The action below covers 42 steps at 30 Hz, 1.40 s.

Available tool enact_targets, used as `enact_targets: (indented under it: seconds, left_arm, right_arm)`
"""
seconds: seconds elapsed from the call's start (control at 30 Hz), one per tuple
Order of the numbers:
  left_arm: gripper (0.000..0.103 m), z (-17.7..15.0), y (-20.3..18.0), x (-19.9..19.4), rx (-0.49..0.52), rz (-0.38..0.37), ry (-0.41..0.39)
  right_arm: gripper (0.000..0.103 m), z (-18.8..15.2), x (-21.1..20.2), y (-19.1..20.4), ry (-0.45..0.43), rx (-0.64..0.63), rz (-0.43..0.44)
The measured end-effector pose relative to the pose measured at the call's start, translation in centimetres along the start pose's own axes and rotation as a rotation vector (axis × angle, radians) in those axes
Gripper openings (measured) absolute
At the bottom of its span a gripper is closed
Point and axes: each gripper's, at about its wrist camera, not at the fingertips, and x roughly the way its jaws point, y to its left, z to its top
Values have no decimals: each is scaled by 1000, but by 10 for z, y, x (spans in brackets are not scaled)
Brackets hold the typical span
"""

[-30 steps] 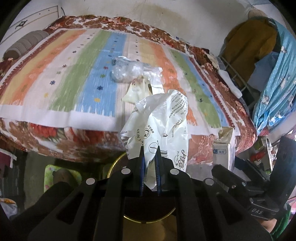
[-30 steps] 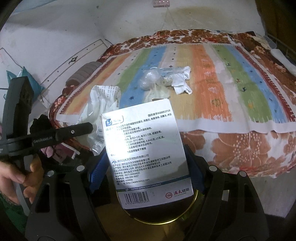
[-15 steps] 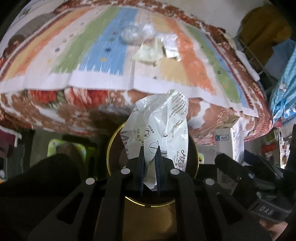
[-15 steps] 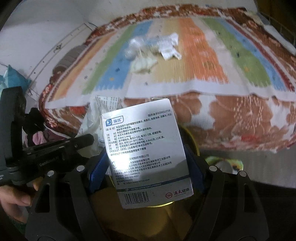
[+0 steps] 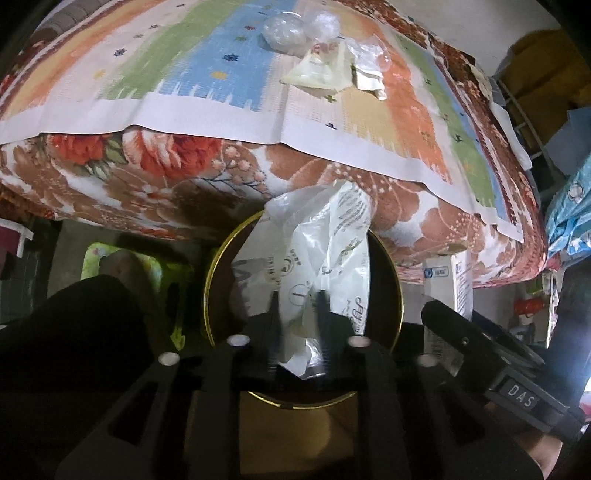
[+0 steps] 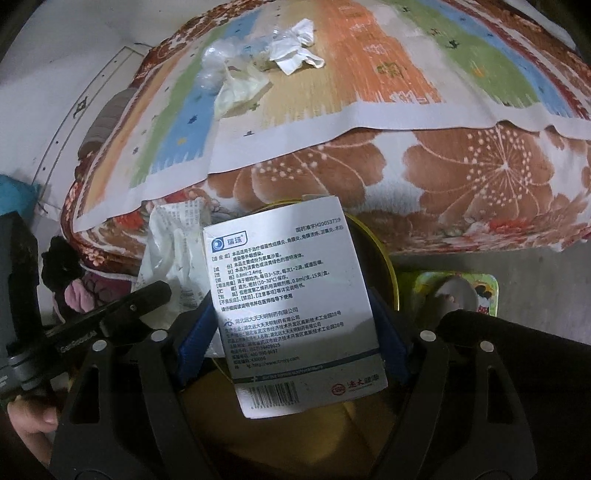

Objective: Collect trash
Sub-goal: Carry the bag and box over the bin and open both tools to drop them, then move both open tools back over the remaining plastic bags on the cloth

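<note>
My left gripper (image 5: 297,301) holds a crumpled white printed plastic wrapper (image 5: 317,258) over a round gold-rimmed bin (image 5: 210,291) on the floor; its jaws look slightly parted and blurred. My right gripper (image 6: 291,325) is shut on a white medicine box (image 6: 291,306) with printed text, held above the same bin (image 6: 388,266). The wrapper also shows in the right wrist view (image 6: 173,254), left of the box. More trash lies on the bed: clear plastic bags (image 5: 295,29), a pale yellow bag (image 5: 317,72) and white paper (image 6: 295,55).
A bed with a striped mat (image 5: 184,74) over a floral blanket (image 5: 147,173) stands just behind the bin. A green patterned stool (image 6: 458,291) sits by the bin. Clothes (image 5: 569,218) hang to the right in the left wrist view.
Both grippers have dropped from bed height to the bin below the bed edge. The left jaws have widened a little around the wrapper. The right still clamps the box.
</note>
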Motion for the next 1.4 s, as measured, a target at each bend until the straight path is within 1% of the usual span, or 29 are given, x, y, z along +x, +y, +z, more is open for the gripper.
enact_targets:
  seconds: [0.03,0.07,0.13,0.23,0.3,0.37,0.4,0.43,0.63,0.8,0.83,0.87,0.97,1.1,1.17,1.2,1.27,1.3,1.33,1.4]
  left_arm:
    - [42,2,3,1,-18,0,-4]
    - [45,3,6,0,-37,-9,-2]
    - [46,4,8,-3,-56,-33,-8]
    - [50,4,6,-12,-41,-26,-44]
    - [54,4,6,-17,-39,-36,-59]
    - [57,6,7,-22,-38,-28,-81]
    - [61,8,7,-23,-37,-21,-86]
    - [62,11,8,-24,-30,-7,-81]
    - [66,23,14,-35,-27,10,-104]
    - [73,33,21,-46,-56,-27,-121]
    - [73,36,20,-47,-51,-24,-124]
    - [74,38,17,-48,-38,-17,-128]
    - [76,48,10,-55,2,16,-171]
    - [77,61,9,-60,16,23,-182]
    - [79,70,10,-63,14,31,-192]
    - [82,73,11,-64,14,29,-197]
    - [85,84,15,-65,15,-9,-188]
    - [86,88,16,-65,18,-12,-188]
    - [88,95,18,-66,24,-3,-199]
    - [96,104,19,-68,34,13,-213]
  right_arm:
    - [86,1,2,-1,6,11,11]
    - [86,1,4,-3,12,17,18]
    - [86,2,6,-4,20,29,27]
    - [86,2,4,-4,12,22,25]
    - [86,2,3,-2,8,10,16]
    - [86,2,1,0,1,-3,6]
    - [86,2,0,2,-6,-15,-2]
    - [86,2,-1,3,-9,-21,-5]
    - [86,4,-7,4,-25,-35,-5]
    - [86,10,-20,10,-60,-64,11]
    - [86,11,-22,10,-68,-66,9]
    - [89,14,-24,10,-79,-65,5]
    - [91,19,-31,11,-100,-69,0]
    - [91,27,-39,22,-122,-144,-29]
    - [92,32,-42,25,-128,-163,-25]
    - [92,35,-45,27,-131,-172,-17]
    - [94,43,-50,31,-141,-193,-2]
    - [94,45,-52,34,-147,-204,0]
    - [94,49,-55,37,-153,-219,-1]
    - [94,56,-61,44,-161,-244,-1]
